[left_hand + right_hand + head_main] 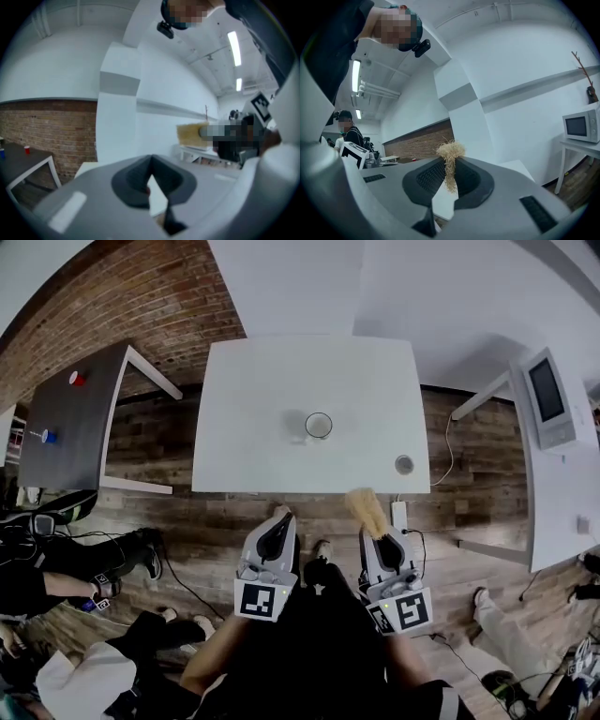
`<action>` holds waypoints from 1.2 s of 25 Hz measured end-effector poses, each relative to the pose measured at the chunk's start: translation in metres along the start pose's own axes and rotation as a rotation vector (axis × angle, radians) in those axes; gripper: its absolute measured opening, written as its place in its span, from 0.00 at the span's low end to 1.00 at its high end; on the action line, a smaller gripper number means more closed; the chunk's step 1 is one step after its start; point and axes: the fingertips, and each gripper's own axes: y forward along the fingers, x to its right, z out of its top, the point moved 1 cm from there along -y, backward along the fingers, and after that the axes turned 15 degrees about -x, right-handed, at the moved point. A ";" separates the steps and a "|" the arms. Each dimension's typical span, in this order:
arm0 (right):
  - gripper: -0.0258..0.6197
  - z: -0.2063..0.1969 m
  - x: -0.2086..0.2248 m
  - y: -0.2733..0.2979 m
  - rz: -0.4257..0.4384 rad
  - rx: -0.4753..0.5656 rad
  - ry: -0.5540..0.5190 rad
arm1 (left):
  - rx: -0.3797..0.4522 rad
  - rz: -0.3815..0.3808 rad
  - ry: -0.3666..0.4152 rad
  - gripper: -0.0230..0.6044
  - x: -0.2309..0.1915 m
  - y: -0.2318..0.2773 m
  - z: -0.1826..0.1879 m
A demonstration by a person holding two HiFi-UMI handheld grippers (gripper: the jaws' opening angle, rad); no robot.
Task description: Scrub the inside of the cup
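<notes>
Frayed scrubber (pixel 450 152) clamped
Right gripper (pixel 450 180) pinches the straw-like scrubber; left gripper (pixel 151 176) jaws together; round clear cup (pixel 319 425) on smooth white table (pixel 244 427).

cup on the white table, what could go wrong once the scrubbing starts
1. The cup stands free on the table. The left hand-held gripper is shut and empty, so nothing steadies the cup and a push may tip or slide it.
2. The right hand-held gripper pinches the fibre scrubber by a thin part, so it could slip out.

Dark side table (pixel 70 427) left (small red object (pixel 77 379), small blue object (pixel 49 436) on it); microwave (pixel 548 395) right.
</notes>
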 end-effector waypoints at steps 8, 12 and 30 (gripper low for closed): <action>0.10 0.017 0.006 0.049 -0.045 -0.004 0.010 | 0.024 -0.104 0.060 0.04 -0.043 0.052 0.012; 0.10 0.023 0.006 0.081 -0.087 -0.013 0.026 | 0.016 -0.156 0.087 0.04 -0.068 0.081 0.014; 0.10 0.033 0.025 0.152 -0.195 -0.079 0.077 | -0.169 -0.305 0.128 0.10 -0.104 0.166 -0.035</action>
